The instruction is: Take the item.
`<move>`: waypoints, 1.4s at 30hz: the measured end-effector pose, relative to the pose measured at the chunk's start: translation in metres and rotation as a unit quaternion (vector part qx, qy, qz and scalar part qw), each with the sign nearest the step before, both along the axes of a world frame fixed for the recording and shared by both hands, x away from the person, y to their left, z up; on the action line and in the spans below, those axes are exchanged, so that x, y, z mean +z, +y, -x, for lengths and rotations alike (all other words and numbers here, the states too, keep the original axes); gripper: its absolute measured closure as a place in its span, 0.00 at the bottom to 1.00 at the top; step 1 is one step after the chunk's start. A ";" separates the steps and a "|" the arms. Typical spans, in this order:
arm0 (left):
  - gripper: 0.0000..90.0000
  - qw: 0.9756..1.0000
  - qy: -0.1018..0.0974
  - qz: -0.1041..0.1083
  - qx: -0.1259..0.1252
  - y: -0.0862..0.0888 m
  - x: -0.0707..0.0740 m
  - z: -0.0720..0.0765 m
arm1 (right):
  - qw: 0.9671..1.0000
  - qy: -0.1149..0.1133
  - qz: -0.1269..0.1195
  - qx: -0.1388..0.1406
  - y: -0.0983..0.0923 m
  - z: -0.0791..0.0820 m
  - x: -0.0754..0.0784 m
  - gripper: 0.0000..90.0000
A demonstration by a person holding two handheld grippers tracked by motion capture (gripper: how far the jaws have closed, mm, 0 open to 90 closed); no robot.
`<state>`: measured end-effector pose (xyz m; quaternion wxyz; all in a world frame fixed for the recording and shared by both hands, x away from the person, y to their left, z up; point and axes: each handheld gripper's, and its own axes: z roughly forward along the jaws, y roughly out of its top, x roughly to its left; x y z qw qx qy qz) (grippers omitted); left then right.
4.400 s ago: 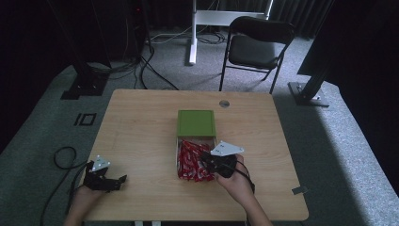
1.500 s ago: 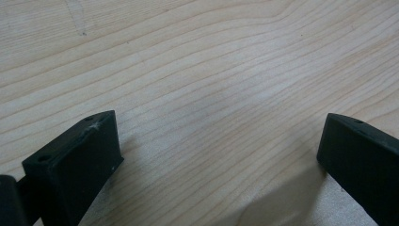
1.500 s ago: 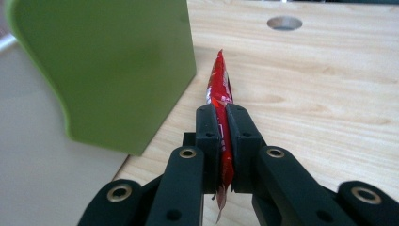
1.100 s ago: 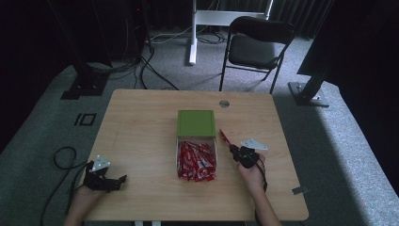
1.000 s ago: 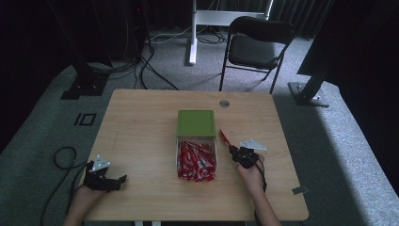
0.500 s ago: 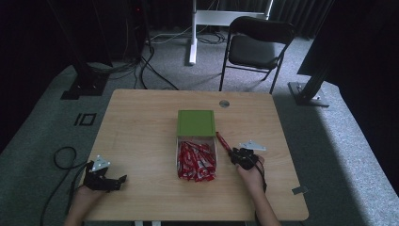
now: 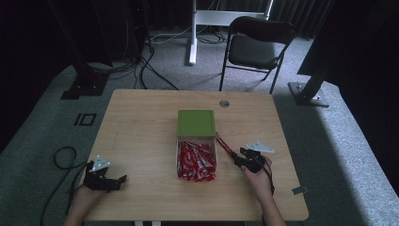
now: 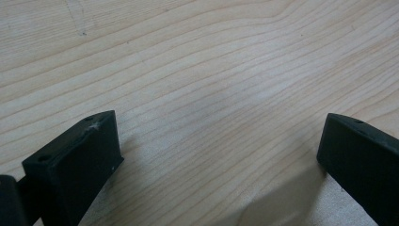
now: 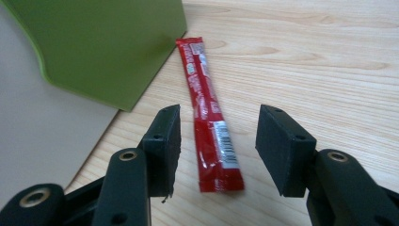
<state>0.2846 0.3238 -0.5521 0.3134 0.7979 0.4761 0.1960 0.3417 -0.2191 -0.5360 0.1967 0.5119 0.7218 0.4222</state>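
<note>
On the bench, box of red packets barely emptied, one red stick packet laid out beside it, right gripper just released around it, left gripper idle, spread wide.

Light wood tabletop on grey carpet. Black folding chair behind it, beside a white stand leg. Cables trailing across floor at back left. Dark surroundings, brighter band of light on right.
</note>
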 end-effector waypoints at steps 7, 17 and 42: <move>0.01 1.000 0.000 -0.001 -0.001 0.000 0.000 0.000 | 1.000 0.000 -0.002 -0.020 -0.012 0.004 0.002 0.45; 0.01 1.000 0.000 0.000 0.000 0.000 0.000 0.000 | 0.998 0.001 0.004 -0.064 -0.032 0.009 0.002 0.29; 0.01 1.000 0.000 0.000 0.000 0.000 0.000 0.000 | 0.992 0.020 0.007 -0.127 -0.075 0.027 -0.009 0.15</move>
